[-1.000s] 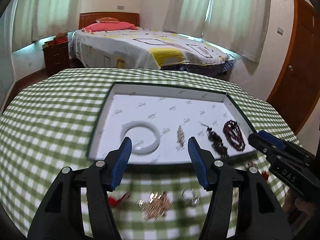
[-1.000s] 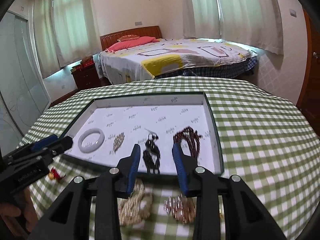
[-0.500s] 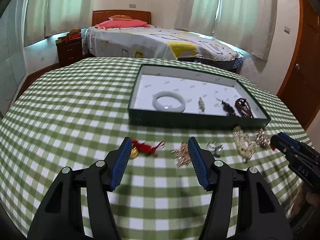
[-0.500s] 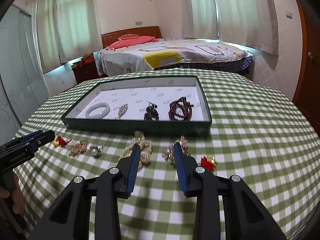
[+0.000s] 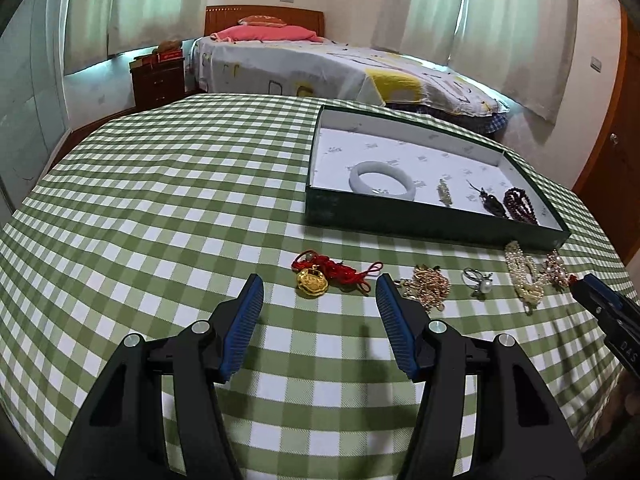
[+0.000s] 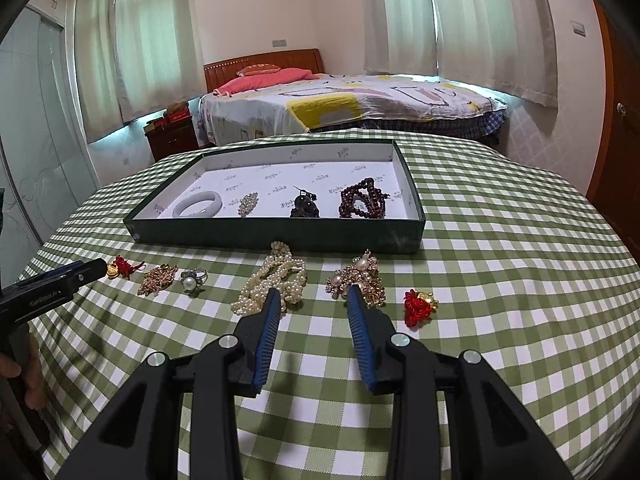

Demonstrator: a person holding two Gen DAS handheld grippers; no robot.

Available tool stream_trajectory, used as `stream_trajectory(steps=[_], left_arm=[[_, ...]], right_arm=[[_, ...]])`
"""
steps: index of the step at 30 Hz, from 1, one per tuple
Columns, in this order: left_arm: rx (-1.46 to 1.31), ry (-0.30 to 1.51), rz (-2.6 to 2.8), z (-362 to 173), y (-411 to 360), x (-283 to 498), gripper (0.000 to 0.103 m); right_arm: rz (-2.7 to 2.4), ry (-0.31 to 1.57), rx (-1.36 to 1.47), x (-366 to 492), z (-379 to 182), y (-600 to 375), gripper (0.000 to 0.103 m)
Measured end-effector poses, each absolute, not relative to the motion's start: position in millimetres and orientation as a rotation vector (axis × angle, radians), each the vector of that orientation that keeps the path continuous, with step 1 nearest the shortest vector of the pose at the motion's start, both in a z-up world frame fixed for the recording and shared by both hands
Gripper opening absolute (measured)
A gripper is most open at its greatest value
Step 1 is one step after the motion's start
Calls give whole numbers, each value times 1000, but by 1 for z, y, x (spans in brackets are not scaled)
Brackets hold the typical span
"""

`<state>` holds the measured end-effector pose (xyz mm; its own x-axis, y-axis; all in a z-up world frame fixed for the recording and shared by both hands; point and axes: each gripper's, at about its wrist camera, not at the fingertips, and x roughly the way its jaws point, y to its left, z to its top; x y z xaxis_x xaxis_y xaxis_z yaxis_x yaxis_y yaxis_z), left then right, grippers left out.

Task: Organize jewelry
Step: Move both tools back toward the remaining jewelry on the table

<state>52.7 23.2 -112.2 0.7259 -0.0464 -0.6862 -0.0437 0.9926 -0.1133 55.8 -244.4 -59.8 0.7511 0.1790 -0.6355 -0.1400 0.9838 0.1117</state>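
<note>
Left wrist view: the left gripper (image 5: 319, 295) hangs over a green-and-white checked tablecloth (image 5: 160, 208), jaws apart with nothing between them; just beyond the gap lies a gold charm on a red cord (image 5: 320, 276). To its right, in a row along the cloth, lie a gold chain heap (image 5: 430, 285), a pearl ring (image 5: 478, 280), a pearl necklace (image 5: 524, 276) and a gold-and-pearl cluster (image 5: 557, 267). Behind the row stands a dark green tray (image 5: 400, 226) lined with white paper printed in a small repeated mark too fine to read; inside lie a white bangle (image 5: 380, 180), a small pale brooch (image 5: 445, 193), a dark pendant (image 5: 491, 204) and a dark red bead string (image 5: 520, 205). The right gripper (image 5: 608, 312) enters at the right edge; the letters "DAS" show on its body. Right wrist view: the right gripper (image 6: 312, 296) has its jaws parted and empty, one tip over the near end of the pearl necklace (image 6: 276, 276), the other at the gold-and-pearl cluster (image 6: 358, 276); whether either tip touches cannot be told. A second red-and-gold charm (image 6: 418, 304) lies to the right. The tray (image 6: 280, 236) sits behind, holding the bangle (image 6: 198, 204), brooch (image 6: 248, 203), pendant (image 6: 305, 205) and bead string (image 6: 362, 200). The left gripper (image 6: 96, 268) shows at the left edge, its body lettering blurred, with a hand (image 6: 24, 372) below it.
</note>
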Motion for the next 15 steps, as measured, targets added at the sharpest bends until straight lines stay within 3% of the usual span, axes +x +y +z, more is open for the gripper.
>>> stream_trajectory(steps=[11, 12, 13, 15], left_arm=[[-143, 827, -29, -120, 21, 82, 55], [-150, 835, -33, -121, 21, 84, 53], [-155, 847, -44, -124, 20, 86, 43], [-128, 838, -51, -125, 17, 84, 35]], right_arm=[[172, 721, 67, 58, -66, -246, 35], [172, 723, 67, 58, -66, -246, 35], [172, 723, 67, 58, -66, -246, 35], [169, 723, 69, 59, -66, -247, 35]])
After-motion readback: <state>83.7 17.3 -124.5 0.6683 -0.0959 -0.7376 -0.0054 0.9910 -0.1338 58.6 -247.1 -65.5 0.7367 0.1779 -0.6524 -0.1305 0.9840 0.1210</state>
